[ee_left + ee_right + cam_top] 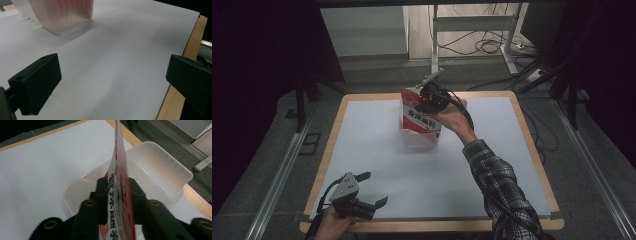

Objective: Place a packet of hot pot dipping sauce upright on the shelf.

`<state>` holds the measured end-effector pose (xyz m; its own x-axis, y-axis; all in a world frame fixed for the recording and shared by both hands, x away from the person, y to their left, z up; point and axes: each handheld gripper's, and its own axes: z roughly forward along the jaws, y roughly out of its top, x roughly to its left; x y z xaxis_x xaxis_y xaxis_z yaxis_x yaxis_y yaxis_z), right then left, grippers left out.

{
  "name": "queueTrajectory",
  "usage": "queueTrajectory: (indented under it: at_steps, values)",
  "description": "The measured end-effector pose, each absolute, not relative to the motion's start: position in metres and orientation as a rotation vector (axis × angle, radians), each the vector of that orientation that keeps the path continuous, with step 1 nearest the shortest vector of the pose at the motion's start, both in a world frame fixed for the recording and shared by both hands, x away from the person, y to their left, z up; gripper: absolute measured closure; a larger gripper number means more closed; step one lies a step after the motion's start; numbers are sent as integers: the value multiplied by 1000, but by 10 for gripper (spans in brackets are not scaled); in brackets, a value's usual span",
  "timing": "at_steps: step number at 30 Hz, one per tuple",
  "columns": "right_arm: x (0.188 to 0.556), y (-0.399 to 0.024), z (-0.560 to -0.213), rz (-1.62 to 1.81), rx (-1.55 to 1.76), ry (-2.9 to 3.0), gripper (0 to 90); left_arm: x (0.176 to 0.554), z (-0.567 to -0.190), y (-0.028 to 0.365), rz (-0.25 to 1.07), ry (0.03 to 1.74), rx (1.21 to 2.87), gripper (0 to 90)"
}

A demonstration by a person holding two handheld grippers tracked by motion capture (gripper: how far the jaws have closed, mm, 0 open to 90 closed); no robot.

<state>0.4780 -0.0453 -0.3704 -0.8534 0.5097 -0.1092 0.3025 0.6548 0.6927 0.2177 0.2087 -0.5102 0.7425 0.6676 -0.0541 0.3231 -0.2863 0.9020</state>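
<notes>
Red-and-white packet held upright in a clear tub.

High view: the right gripper (pixel 430 95) pinches the packet (pixel 418 116), which stands in the tub (pixel 419 141) at twelve o'clock on the table (pixel 362 150); the left gripper (pixel 368 189) rests at seven o'clock, jaws spread.
Left gripper view: its jaws gape over white tabletop, tub (pixel 60 17) at eleven o'clock.
Right gripper view: jaws press both faces of the packet (pixel 118 195) above the tub (pixel 160 170).

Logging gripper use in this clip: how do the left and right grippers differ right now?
The left gripper hangs low over the table's near edge, jaws wide apart and empty. The right gripper reaches farther out and has a red-and-white packet between its jaws, above a translucent tub. Both are black two-jaw grippers, each held in one hand.
</notes>
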Motion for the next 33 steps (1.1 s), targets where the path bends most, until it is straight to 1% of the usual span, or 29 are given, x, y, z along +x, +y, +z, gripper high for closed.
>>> queueTrajectory:
  at_steps: [7,10,18,33]
  values:
    - [476,-47,-369,997,637,2550,494,218,-510,209,411,760,1895,0]
    - [474,-49,-367,1004,626,2539,432,218,-510,209,411,760,1895,0]
    - [470,-55,-365,1021,617,2519,341,218,-510,209,409,766,1892,0]
    - [464,-69,-360,1078,601,2496,244,218,-510,210,409,773,1883,0]
